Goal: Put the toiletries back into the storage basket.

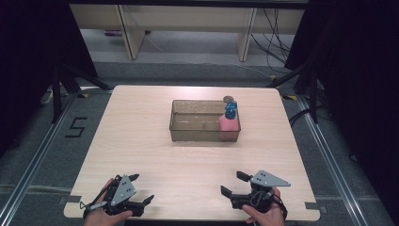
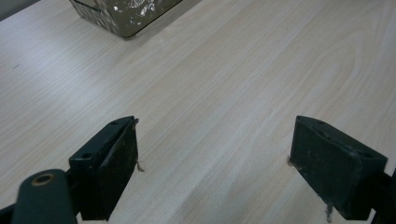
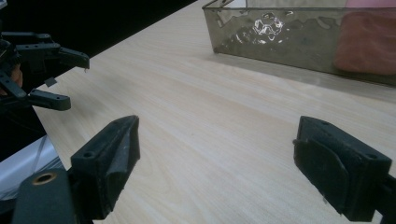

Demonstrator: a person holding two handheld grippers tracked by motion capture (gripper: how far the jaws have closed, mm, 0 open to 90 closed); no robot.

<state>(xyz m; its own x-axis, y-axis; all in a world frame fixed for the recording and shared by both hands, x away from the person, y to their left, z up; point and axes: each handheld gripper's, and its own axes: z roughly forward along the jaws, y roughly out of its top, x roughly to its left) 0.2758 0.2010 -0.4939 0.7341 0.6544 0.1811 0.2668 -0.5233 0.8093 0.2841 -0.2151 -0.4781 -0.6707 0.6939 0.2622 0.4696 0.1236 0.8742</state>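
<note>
Scene: tabletop [image 1: 141, 141] bearing a clear bin [image 1: 188, 128] mid-far; pink bottle [image 1: 228, 126] with blue cap stands upright in the bin's right end.
Bottle location: inside bin, against right wall, well apart from both tongs.
Left tongs [image 1: 141, 189]: released, jaws wide, nothing between; near front left edge.
Right tongs [image 1: 231, 183]: released, jaws wide, empty; near front right edge, aimed toward the bin.
Hand pose: both hands low at the near edge, forearms in from below, tongs roughly level over the wood.
Step judged: start of reach for bottle.
Advice: use right tongs; come in above the rim, descend over the cap, clasp below it, lift straight to avoid tipping the bin.
</note>
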